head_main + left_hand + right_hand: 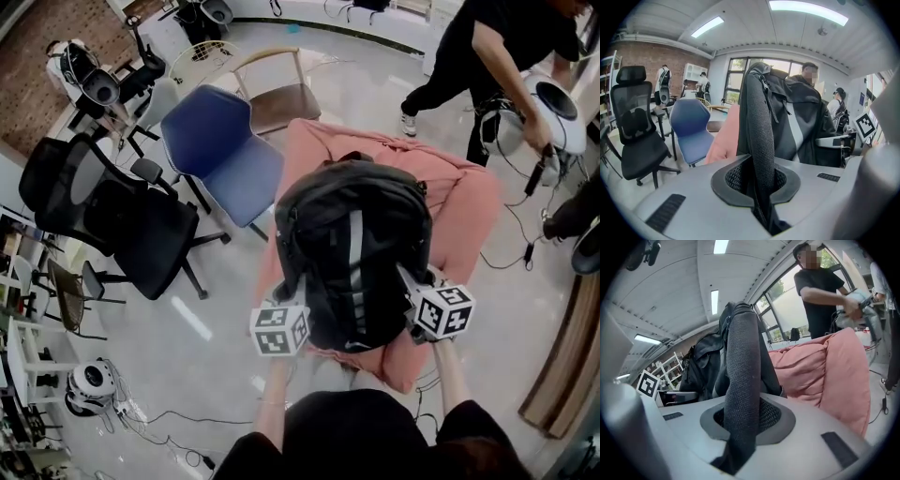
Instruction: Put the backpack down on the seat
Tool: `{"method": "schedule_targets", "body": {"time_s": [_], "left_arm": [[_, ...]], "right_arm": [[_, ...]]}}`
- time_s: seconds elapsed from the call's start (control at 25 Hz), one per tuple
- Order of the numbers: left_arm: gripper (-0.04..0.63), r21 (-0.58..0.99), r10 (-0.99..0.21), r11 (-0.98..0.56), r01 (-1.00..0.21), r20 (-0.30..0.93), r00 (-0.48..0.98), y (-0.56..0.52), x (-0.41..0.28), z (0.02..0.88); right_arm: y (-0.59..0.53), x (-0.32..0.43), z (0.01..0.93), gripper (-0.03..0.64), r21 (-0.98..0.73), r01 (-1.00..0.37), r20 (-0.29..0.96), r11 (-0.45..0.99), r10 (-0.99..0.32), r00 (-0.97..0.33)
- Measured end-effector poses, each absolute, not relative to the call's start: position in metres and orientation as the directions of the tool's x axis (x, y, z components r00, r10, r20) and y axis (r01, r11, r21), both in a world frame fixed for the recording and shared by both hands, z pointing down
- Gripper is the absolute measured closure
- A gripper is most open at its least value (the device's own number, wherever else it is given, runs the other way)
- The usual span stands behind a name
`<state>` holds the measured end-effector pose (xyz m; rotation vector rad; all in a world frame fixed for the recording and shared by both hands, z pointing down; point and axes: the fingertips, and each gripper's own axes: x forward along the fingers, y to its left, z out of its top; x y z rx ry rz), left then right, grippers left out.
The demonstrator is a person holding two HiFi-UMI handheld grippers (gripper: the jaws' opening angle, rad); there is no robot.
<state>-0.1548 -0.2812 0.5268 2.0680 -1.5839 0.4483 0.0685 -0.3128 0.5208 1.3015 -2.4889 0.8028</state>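
A black backpack (352, 253) with a grey stripe lies on the pink cushioned seat (469, 211) in the head view. My left gripper (292, 298) is shut on its left shoulder strap (761, 140), which runs up between the jaws in the left gripper view. At the pack's lower right edge, my right gripper (412, 292) is shut on the right shoulder strap (743, 380). The backpack's body (797, 122) rises behind the strap, and the pink seat (825, 366) lies beside it in the right gripper view.
A blue chair (220, 150) and a wooden chair (281, 94) stand left of the seat, with a black office chair (122, 220) further left. A person in black (497, 56) bends over a white device (553, 112) at the upper right. Cables (159, 422) trail on the floor.
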Motion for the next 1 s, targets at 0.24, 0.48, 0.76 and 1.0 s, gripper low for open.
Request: {"method": "schedule_targets", "body": {"time_s": [0.24,0.48,0.76,1.0], "left_arm": [[0.563,0.201,-0.745,-0.171,-0.964,0.614,0.261,-0.305,-0.160,0.575],[0.563,0.217,-0.721,-0.165,-0.962,0.639,0.268,-0.339,-0.167,0.620],[0.563,0.253,-0.732,-0.178,-0.951,0.612,0.300,-0.372,-0.163,0.637],[0.563,0.251,-0.737,-0.185,-0.950,0.604,0.303,-0.392,-0.171,0.651]], "right_arm": [[-0.337,0.062,0.568,0.552,-0.375,-0.822,0.491,0.428,-0.661,-0.568],[-0.376,0.054,0.619,0.552,-0.376,-0.832,0.530,0.408,-0.642,-0.554],[-0.406,0.058,0.639,0.552,-0.376,-0.845,0.543,0.380,-0.648,-0.533],[-0.427,0.050,0.652,0.552,-0.372,-0.853,0.537,0.365,-0.665,-0.519]]}}
